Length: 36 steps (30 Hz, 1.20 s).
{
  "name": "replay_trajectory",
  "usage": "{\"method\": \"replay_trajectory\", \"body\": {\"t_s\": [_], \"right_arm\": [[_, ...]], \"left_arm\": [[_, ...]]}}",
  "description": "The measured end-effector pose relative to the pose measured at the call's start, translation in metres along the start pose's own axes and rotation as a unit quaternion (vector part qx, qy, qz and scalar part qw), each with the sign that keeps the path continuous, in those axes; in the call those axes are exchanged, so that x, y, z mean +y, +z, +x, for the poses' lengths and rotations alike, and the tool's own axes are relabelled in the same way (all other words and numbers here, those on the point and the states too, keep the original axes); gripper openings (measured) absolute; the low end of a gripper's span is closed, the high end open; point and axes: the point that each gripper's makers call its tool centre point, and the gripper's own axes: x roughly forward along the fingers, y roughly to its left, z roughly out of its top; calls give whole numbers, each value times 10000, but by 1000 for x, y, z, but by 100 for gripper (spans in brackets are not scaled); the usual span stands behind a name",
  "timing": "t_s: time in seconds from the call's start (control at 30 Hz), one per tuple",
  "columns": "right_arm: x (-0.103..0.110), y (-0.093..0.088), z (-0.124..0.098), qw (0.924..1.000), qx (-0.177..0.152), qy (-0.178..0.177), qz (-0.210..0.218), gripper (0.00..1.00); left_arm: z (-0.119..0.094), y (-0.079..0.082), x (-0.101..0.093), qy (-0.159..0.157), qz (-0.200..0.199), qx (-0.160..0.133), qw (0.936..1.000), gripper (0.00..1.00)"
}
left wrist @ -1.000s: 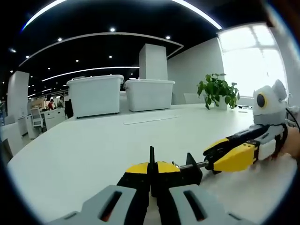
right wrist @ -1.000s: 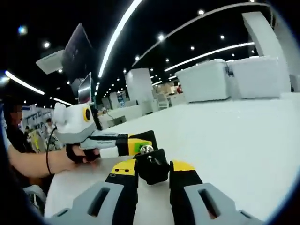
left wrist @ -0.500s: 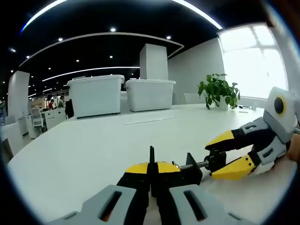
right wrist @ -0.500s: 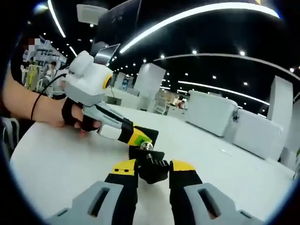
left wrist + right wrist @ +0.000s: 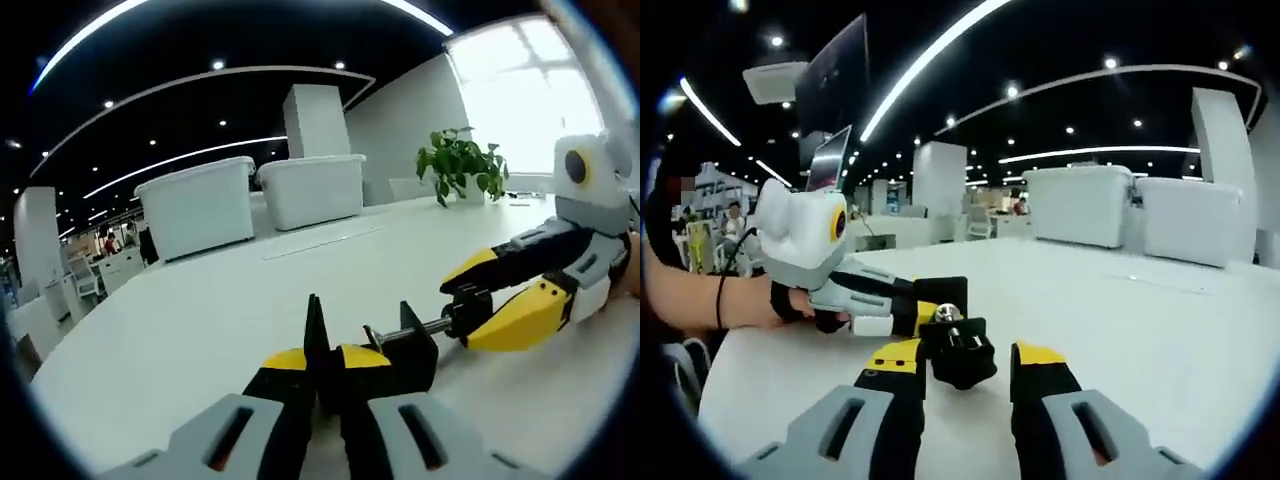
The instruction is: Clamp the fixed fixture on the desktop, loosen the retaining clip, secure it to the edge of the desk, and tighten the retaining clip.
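A black clamp fixture (image 5: 400, 355) rests on the white table (image 5: 200, 330), and my left gripper (image 5: 322, 378) is shut on its thin upright plate. A screw rod (image 5: 415, 330) runs right from the fixture to a black knob (image 5: 465, 312). My right gripper (image 5: 500, 295) comes in from the right with one yellow jaw on each side of that knob. In the right gripper view the knob (image 5: 958, 350) sits between the jaws of my right gripper (image 5: 968, 362), which stands open with a small gap on the right side. The left gripper (image 5: 930, 300), held by a hand, is behind the knob.
Two white lidded bins (image 5: 200, 205) (image 5: 312, 190) stand at the far side of the table, and a potted plant (image 5: 462, 165) stands by the bright window. In the right gripper view, monitors (image 5: 835, 100) hang at the upper left.
The right gripper has rolled back from its tilted pose and its jaws have spread slightly off the knob. The left gripper still holds the fixture, and its view has tilted a little.
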Motion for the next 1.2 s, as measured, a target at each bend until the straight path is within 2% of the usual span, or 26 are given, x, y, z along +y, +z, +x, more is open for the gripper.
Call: {"method": "replay_trajectory", "body": {"t_s": [0.13, 0.27, 0.47, 0.57, 0.67, 0.77, 0.97, 1.03, 1.2], "right_arm": [[-2, 7, -2, 9991, -187, 63, 366, 31], [-9, 6, 0, 9980, -160, -3, 610, 28], [-4, 6, 1, 9982, -151, 45, 578, 20], [-4, 7, 0, 9985, -197, 58, 499, 20], [-3, 8, 0, 9994, -251, 39, 233, 19], [1, 9, -1, 9992, -303, -12, -253, 19], [8, 10, -2, 9931, -320, -186, -1115, 20], [11, 10, -2, 9915, -315, -207, -1247, 20], [9, 10, -2, 9920, -303, -222, -1204, 20]], "left_arm": [[-1, 0, -1, -22, -40, 14, 10000, 9], [0, 0, 0, -28, -64, 9, 10000, 9], [0, 0, -3, -61, -85, 2, 9999, 9], [0, 0, -5, -85, -71, -9, 9999, 9], [1, 1, -4, -95, -48, -23, 9999, 9], [1, 2, -5, -98, 71, -78, 9999, 9], [1, 2, -4, -94, 109, -94, 9999, 10], [0, 3, -5, -93, 154, -117, 9998, 10], [-2, 3, -6, -94, 189, -141, 9997, 10]]}}
